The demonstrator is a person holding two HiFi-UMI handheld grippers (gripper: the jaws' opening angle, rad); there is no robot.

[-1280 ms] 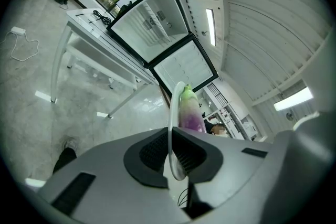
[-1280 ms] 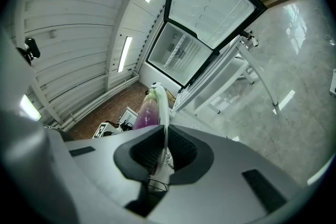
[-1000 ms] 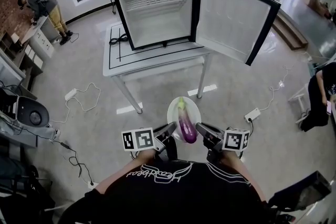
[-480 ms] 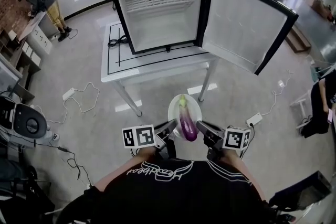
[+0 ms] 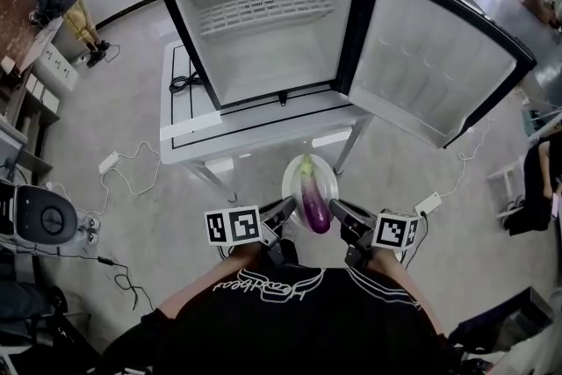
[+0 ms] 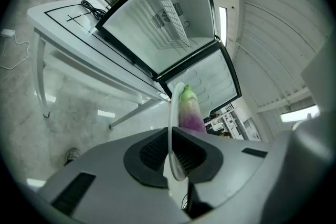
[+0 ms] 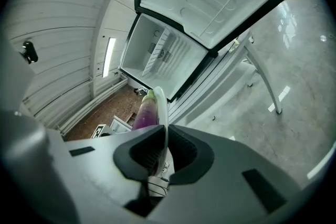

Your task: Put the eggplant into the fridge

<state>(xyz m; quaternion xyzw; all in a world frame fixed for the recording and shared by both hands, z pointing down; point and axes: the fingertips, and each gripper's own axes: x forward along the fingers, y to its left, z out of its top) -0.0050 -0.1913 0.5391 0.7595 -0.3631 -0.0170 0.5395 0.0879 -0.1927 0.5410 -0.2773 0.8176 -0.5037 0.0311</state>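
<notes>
Open on the white table [image 5: 189, 136], the fridge [image 5: 263, 22] now stands nearer than a second ago: approach is under way. The left gripper [image 5: 283, 211] and right gripper [image 5: 338, 212] each clamp the plate [image 5: 327, 180] rim; the eggplant [image 5: 313, 202] lies on it, not yet inside.

eggplant [image 5: 313, 202]: purple, green tip; plate [image 5: 291, 180]: white; fridge [image 5: 263, 48]: black frame, white inside

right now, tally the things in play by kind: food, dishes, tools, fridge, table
plate: 1
eggplant: 1, lying on the plate
tools: 2, left tool and right tool, each shut on the plate's rim
fridge: 1, door open
table: 1, under the fridge
total: 6
</notes>
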